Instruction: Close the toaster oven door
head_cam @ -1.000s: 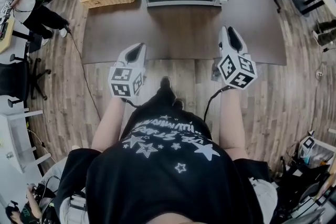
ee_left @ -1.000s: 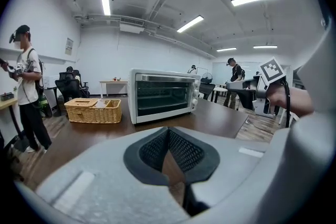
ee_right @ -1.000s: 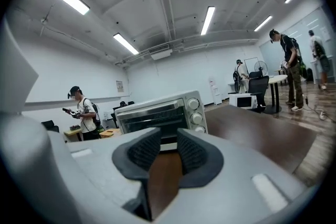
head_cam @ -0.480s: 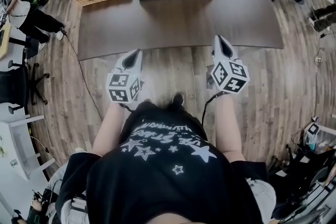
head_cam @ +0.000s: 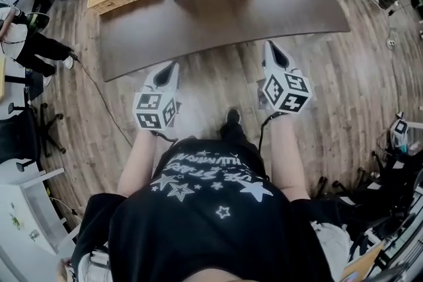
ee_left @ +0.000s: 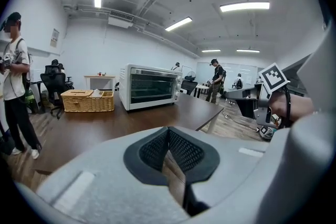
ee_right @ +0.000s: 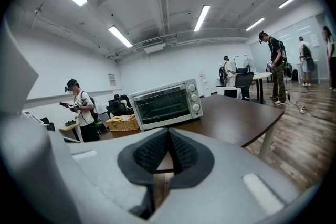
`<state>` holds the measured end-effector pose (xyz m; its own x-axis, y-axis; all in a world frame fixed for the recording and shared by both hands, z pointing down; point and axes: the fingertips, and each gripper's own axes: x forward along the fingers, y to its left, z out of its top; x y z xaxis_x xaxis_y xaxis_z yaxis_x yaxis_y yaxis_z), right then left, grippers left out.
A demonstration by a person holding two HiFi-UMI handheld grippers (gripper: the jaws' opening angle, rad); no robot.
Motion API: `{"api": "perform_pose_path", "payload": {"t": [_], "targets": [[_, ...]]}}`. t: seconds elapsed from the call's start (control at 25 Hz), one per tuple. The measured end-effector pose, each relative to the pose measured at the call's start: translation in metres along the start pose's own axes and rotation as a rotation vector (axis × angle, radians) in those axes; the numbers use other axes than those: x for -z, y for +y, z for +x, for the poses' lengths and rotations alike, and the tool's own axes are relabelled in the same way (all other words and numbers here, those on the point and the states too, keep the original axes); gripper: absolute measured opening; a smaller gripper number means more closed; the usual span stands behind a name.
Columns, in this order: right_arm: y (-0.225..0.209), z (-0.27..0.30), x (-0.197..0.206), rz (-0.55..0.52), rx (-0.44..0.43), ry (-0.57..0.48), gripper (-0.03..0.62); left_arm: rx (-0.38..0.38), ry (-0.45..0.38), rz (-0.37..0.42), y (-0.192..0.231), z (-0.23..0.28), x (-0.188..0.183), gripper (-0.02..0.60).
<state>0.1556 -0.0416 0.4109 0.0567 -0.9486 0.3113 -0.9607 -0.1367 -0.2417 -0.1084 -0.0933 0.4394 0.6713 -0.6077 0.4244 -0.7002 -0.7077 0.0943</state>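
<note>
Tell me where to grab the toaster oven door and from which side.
Best the handle along the top edge of the door, coming straight at the oven's front. It runs level across the door and seems to stand off it, so jaws could close above and below it.

Grey-brown wood-plank floor (head_cam: 201, 79), dark brown tabletop (head_cam: 218, 16), white walls (ee_left: 84, 44), ceiling strip lights (ee_right: 202, 17), black office chair (ee_left: 52, 83) far left.
</note>
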Motion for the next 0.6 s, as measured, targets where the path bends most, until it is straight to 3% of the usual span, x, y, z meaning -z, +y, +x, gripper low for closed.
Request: {"api": "perform_pose_path", "payload": {"t": [0.36,0.6], "targets": [[0.043,-0.061,0.022,0.005,0.095,-0.039,0.003,0.089,-0.024,0.032,0.006,-0.055,0.021,0.011],[0.081,-0.098,0.048,0.009,0.121,-0.043,0.003,0.100,-0.018,0.038,0.026,-0.100,0.047,0.011]]}}
